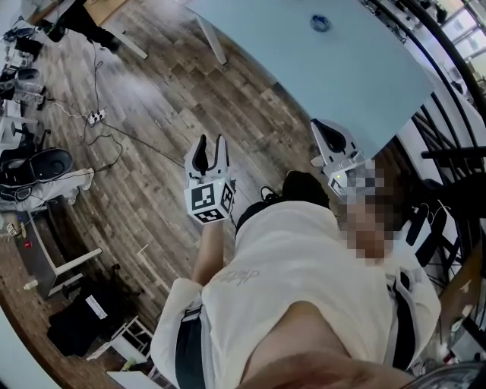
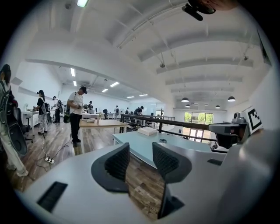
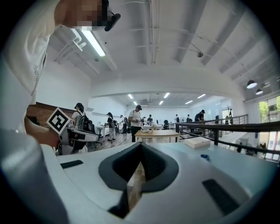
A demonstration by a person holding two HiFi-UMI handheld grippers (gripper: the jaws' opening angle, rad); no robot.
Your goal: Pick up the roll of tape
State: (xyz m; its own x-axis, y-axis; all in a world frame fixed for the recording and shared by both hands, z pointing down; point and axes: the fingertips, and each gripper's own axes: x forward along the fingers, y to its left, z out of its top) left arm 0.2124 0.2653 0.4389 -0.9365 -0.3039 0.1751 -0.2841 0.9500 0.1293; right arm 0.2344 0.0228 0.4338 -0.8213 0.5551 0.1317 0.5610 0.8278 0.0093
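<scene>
The left gripper has its two jaws spread wide apart, and in the left gripper view only the wooden floor shows in the gap between them; nothing is held and the pads touch nothing. The right gripper is closed: in the right gripper view the tips of its jaws are pressed together, with only a thin slit lower down, and nothing sits between them. Both grippers are in the air, in front of the person, over the floor and the near edge of the light blue table. The roll of tape lies flat on this table, at its far side, well apart from both grippers. It shows as a small blue ring in the head view, as a small dark spot in the left gripper view and as a blue spot in the right gripper view, near a white box. It is too small to tell more about it. In the head view the rear part of the right gripper is covered by a mosaic patch, and the hand under the marker cube of the left gripper is hard to make out.
</scene>
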